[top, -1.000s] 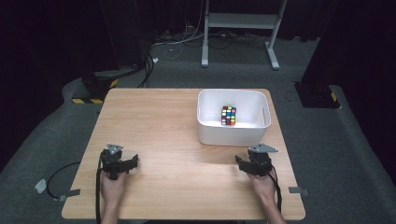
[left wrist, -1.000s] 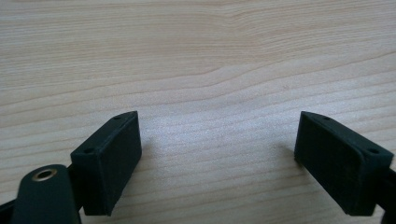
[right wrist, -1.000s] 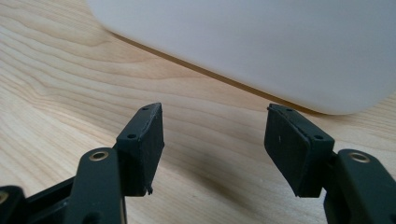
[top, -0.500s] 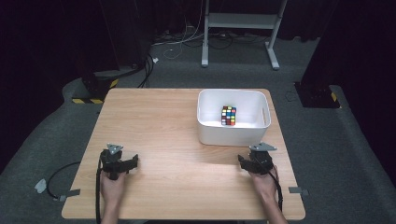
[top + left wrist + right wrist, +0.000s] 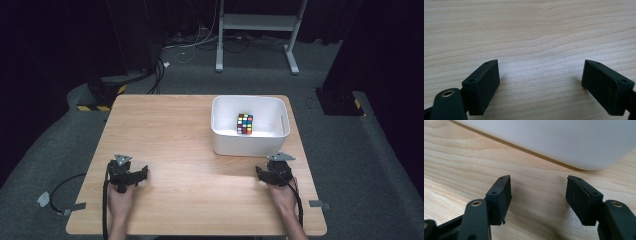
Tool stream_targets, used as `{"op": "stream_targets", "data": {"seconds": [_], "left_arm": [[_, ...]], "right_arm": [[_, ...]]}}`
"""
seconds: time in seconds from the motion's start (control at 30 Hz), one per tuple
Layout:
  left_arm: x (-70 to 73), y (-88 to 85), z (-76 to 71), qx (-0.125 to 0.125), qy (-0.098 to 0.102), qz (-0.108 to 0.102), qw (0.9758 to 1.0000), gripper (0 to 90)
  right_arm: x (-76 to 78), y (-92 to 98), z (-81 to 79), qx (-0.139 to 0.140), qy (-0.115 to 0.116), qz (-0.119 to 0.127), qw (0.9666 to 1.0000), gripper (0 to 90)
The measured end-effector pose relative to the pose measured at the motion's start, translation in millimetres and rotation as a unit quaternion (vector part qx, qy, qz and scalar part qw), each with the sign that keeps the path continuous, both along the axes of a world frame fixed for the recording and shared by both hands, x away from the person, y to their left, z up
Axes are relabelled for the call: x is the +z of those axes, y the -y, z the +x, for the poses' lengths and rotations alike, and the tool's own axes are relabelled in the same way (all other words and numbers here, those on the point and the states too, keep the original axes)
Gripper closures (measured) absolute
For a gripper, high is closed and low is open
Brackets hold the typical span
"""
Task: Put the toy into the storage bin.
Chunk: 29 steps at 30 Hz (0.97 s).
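- Little has changed: the left gripper (image 5: 128,169) and right gripper (image 5: 272,169) stay on the desk (image 5: 175,130), fingers released and empty.
- The cube (image 5: 244,123) in the bin (image 5: 245,145), at the right gripper's 11 o'clock, looks untouched.

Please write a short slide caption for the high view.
Two hand-held grippers, left gripper and right gripper, rest on a wooden table near a white bin holding a Rubik's cube.

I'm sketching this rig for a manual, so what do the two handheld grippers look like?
Both are black. The left gripper and right gripper each carry a grey three-cornered plate on top and trail a black cable back along the forearm. Each has two blocky black jaws with flat pads on linkage arms with brass-coloured pivot rivets. The forearms show no sleeves.
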<state>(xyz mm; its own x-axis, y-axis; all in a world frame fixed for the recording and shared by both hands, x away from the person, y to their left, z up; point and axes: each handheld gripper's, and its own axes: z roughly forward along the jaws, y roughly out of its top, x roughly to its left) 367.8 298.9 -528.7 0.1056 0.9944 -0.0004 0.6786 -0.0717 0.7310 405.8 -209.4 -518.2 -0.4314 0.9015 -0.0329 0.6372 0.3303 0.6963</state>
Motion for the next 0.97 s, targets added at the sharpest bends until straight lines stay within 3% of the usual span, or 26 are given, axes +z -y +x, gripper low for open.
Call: {"op": "stream_targets", "data": {"seconds": [0.2,0.27,0.97], "left_arm": [[0.3,-0.1,-0.3,-0.001,-0.002,0.002,1.0,14.9],[0.2,0.1,-0.3,0.0,-0.001,0.001,1.0,14.9],[0.3,-0.2,-0.7,-0.002,-0.002,0.002,1.0,14.9]], "right_arm": [[-1.9,1.7,1.1,-0.003,0.002,0.011,0.9999,35.4],[-5.1,2.1,-0.7,-0.004,0.017,0.017,0.9997,34.4],[-5.4,1.0,-1.4,-0.02,0.018,0.014,0.9995,30.9]]}}
